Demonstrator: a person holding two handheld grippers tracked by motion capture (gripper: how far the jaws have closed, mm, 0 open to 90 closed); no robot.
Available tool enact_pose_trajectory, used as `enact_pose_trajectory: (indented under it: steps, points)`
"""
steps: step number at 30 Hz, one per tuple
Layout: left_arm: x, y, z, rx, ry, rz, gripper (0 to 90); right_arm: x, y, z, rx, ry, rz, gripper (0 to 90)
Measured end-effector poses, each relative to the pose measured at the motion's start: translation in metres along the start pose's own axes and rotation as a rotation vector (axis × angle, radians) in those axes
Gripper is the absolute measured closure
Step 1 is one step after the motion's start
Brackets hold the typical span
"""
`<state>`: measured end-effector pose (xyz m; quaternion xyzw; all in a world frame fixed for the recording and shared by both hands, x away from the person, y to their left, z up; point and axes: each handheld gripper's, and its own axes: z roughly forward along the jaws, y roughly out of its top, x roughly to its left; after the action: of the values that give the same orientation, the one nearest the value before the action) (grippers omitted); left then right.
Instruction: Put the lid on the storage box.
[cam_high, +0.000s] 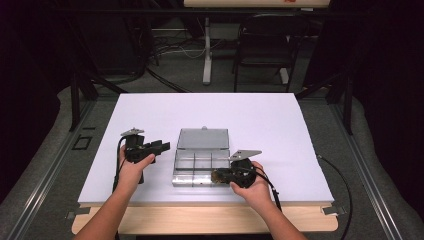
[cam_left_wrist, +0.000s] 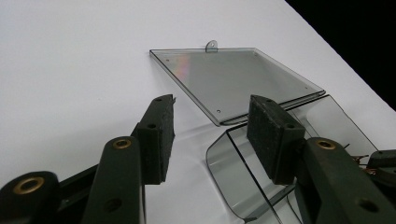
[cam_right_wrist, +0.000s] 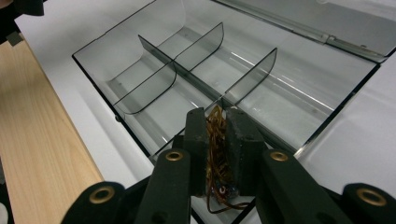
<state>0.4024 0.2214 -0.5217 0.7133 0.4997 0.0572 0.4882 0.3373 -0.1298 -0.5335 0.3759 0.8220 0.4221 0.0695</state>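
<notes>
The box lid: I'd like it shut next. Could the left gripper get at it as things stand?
Probably yes. The left gripper is open with nothing between its jaws, and the lid lies flat and bare on the table just ahead of it. The right gripper is at the box's near edge, away from the lid.

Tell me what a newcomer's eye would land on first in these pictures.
First, the clear plastic box in the middle of the white table, its lid folded flat behind it and its compartments bare. Next, the right gripper at the box's near right corner, a bundle of thin brown wires between its jaws. The left gripper waits with jaws apart and nothing between them, beside the box's left end.
</notes>
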Motion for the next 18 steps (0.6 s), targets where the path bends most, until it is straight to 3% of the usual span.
enact_pose_trajectory:
  steps: [18]
  points:
    - [0.0,-0.0002,-0.0008,-0.003,0.002,-0.001,51.3,-0.0039,0.0039,-0.0085,-0.063,-0.003,0.018,63.4]
